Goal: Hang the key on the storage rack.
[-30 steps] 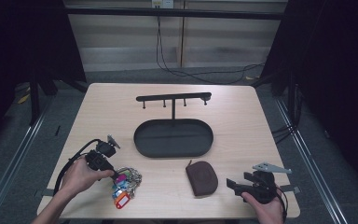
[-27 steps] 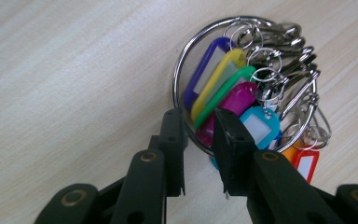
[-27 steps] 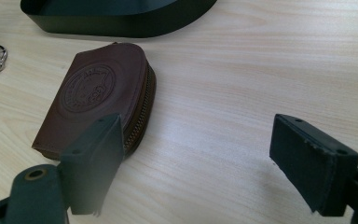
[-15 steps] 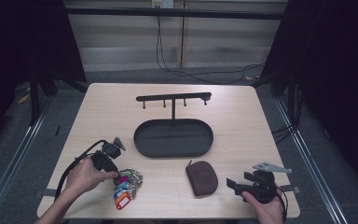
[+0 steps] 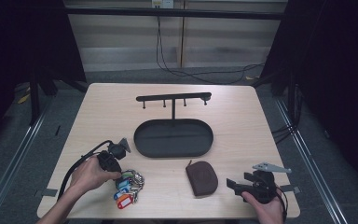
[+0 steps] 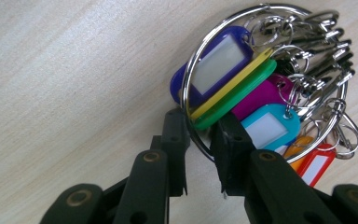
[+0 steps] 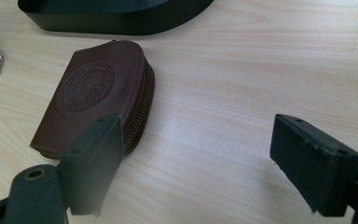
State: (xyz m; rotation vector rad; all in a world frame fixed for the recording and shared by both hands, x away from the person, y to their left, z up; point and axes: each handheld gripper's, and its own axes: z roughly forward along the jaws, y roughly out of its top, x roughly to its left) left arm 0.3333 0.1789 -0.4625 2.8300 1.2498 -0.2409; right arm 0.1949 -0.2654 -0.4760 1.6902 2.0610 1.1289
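Note:
A bunch of keys with coloured plastic tags on a big metal ring lies at the front left of the wooden table. My left gripper points down into it. In the left gripper view the ring's wire runs through the gap between the jaws of the left gripper, beside the purple, yellow and green tags. The jaws have just been closing, and a gap still shows around the wire. My right gripper rests open at the front right, just right of a brown leather pouch. Between its wide jaws the right gripper has bare table, with the pouch by the left jaw.
A black oval tray sits mid-table, with a black hook rack rising behind it. The tray's wall shows at the top of the right gripper view. Black cables trail from both grippers.
My left gripper has edged a little to the right, onto the key bunch. The right gripper and the pouch have stayed put.

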